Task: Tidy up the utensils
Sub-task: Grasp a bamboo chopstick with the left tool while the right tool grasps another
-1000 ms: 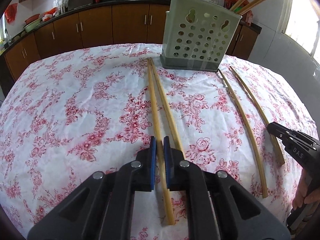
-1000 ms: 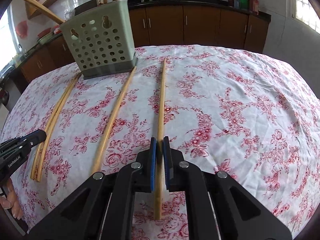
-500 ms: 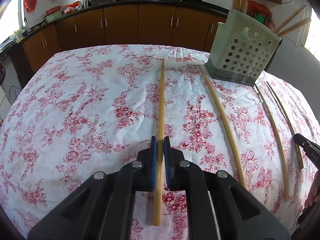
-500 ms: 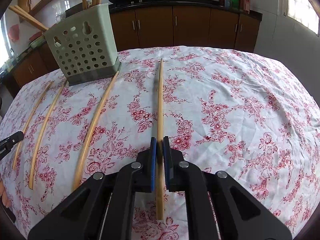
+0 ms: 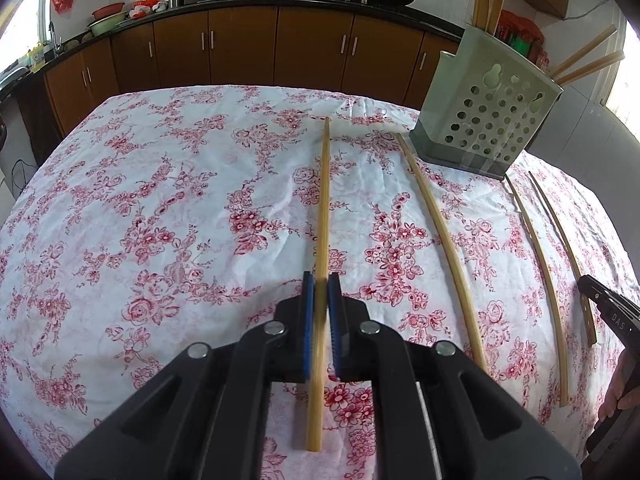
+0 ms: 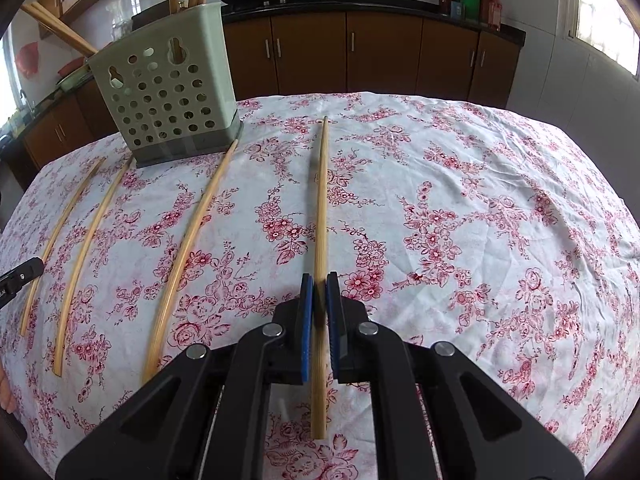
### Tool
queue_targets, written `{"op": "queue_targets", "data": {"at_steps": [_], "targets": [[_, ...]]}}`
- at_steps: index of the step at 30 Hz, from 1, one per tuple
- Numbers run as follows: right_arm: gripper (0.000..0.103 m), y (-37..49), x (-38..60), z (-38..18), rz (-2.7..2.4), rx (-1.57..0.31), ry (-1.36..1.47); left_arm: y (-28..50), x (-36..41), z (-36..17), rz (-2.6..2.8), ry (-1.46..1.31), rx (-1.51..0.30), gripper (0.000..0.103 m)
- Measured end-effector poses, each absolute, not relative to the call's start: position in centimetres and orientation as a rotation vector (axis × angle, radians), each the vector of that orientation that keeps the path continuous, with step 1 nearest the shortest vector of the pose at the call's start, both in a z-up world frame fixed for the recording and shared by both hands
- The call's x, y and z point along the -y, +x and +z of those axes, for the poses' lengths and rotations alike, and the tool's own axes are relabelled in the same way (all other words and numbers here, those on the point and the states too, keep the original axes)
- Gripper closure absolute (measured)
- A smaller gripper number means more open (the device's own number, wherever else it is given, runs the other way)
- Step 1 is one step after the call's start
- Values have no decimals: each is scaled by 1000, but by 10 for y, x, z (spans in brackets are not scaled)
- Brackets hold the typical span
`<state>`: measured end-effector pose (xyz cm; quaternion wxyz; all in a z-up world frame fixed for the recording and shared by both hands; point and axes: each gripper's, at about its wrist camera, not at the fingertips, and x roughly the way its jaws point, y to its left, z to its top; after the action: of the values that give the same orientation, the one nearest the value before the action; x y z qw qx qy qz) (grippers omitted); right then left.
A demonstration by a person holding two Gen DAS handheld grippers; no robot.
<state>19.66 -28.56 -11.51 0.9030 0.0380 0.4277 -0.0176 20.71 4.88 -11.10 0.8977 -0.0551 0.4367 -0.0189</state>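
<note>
My left gripper (image 5: 320, 292) is shut on a long bamboo chopstick (image 5: 325, 200) that points away across the floral tablecloth (image 5: 160, 200). In the right wrist view my right gripper (image 6: 319, 292) is shut on another chopstick (image 6: 322, 200), also lying lengthwise ahead. Between the two held sticks lie two loose chopsticks: one (image 5: 444, 232) near the left gripper, one (image 5: 536, 252) further right. The perforated green utensil holder (image 5: 492, 120) (image 6: 168, 96) stands at the far side with several chopsticks upright in it. I cannot tell whether the held sticks are off the cloth.
The right gripper's tip (image 5: 592, 286) and a person's hand (image 5: 616, 396) show at the left view's right edge. The left gripper's tip (image 6: 24, 272) shows at the right view's left edge. Brown cabinets (image 5: 240, 48) and a counter with woks lie beyond the table's far edge.
My left gripper has carried its chopstick leftward, away from the neighbouring stick it lay beside. The holder now sits further right in that view. The right gripper has barely moved.
</note>
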Motion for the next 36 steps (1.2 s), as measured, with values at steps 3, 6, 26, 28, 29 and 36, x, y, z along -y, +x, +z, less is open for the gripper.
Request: {"op": "queue_targets", "data": {"at_steps": [3,6,26,28,29,36], "targets": [[95,196,288,-115,-35,-884,78,207,-49,-111,-38,-111,-904,93],[95,196,287,-115,-35,-884,78,207,-49,-111,-36,-109,-904,93],[95,196,287,-115,-36,-883,79,207,-48,-111,-39,-116,-904,93],[95,196,287,-115,-36,-883,79,207,-49,-111,-40,-117,-904,93],[95,196,287,-115,-36,-883,79,207,-49,-111,-40,-117,-904,93],[95,196,287,-115,-36,-883,79,208,-50,-111,-41,-117,-904,93]]}}
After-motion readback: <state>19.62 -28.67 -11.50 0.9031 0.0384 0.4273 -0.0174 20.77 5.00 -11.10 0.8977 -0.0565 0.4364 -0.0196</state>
